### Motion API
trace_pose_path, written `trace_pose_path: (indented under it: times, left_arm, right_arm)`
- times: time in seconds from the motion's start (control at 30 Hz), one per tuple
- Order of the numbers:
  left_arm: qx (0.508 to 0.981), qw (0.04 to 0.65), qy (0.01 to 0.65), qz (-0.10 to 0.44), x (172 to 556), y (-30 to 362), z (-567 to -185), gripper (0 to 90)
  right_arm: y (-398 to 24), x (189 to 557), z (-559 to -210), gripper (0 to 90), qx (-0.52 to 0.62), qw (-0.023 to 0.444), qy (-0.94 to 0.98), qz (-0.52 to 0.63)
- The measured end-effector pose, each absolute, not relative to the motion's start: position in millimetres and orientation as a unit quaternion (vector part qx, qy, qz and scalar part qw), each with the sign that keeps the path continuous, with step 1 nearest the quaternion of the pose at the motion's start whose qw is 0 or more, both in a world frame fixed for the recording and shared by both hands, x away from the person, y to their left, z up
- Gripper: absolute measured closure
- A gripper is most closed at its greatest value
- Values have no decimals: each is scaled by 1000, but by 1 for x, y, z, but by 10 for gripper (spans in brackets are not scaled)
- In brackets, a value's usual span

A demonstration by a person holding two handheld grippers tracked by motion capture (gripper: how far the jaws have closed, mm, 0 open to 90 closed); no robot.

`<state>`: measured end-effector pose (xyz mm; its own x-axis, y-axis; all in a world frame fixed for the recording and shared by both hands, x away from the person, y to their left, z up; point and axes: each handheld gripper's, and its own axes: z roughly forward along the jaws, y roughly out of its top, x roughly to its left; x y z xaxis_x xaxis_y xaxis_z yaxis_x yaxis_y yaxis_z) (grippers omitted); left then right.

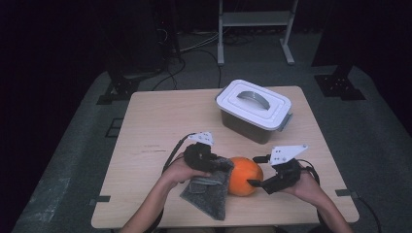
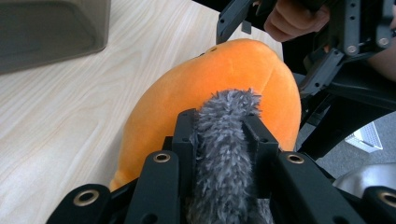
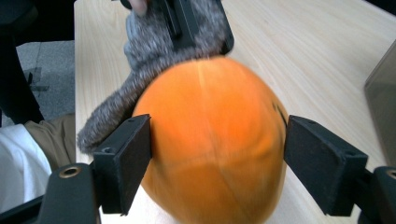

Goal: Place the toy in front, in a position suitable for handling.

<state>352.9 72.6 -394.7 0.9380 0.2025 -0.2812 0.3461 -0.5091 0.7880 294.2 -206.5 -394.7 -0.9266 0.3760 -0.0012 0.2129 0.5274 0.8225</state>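
An orange plush ball (image 1: 244,175) lies on the wooden table (image 1: 160,126) near its front edge. My left gripper (image 1: 214,164) is shut on a grey fuzzy cloth (image 1: 209,191), which hangs down toward the table to the left of the ball. In the left gripper view the cloth (image 2: 226,140) is pinched between the jaws, its tip against the ball (image 2: 219,88). My right gripper (image 1: 252,171) stands open astride the ball from the right. In the right gripper view the ball (image 3: 210,135) sits between the pads, with a gap at the right pad (image 3: 322,163).
A grey storage box with a white lid and grey handle (image 1: 252,109) stands at the back right of the table. A white metal rack (image 1: 255,19) and cables are on the dark floor beyond. Bare wood spreads over the table's left half.
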Motion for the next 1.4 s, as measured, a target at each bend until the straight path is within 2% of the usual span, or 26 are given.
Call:
trace_pose_path:
  times: [0.23,0.33,0.4,0.53,0.7,1.03,1.23,1.4]
  left_arm:
    - [868,467,153,-77,354,59,-393,704]
    - [870,464,151,-75,354,56,-393,704]
    - [870,462,154,-76,355,57,-393,704]
    - [867,468,153,-75,356,60,-392,704]
    - [867,472,147,-65,354,73,-383,704]
    - [869,476,128,-43,340,105,-357,705]
    - [869,469,144,-63,344,109,-377,704]
    - [863,475,158,-71,349,110,-385,704]
  right_arm:
    - [-187,290,-393,138,161,115,889,414]
    - [-185,294,-398,152,167,110,893,403]
    - [-187,297,-402,217,170,103,893,404]
    - [-192,300,-406,406,171,100,885,421]
    - [-190,302,-403,483,163,88,870,457]
    - [-158,311,-398,489,124,34,848,515]
    - [-151,313,-409,475,112,22,860,498]
    - [-162,315,-413,452,104,16,868,486]
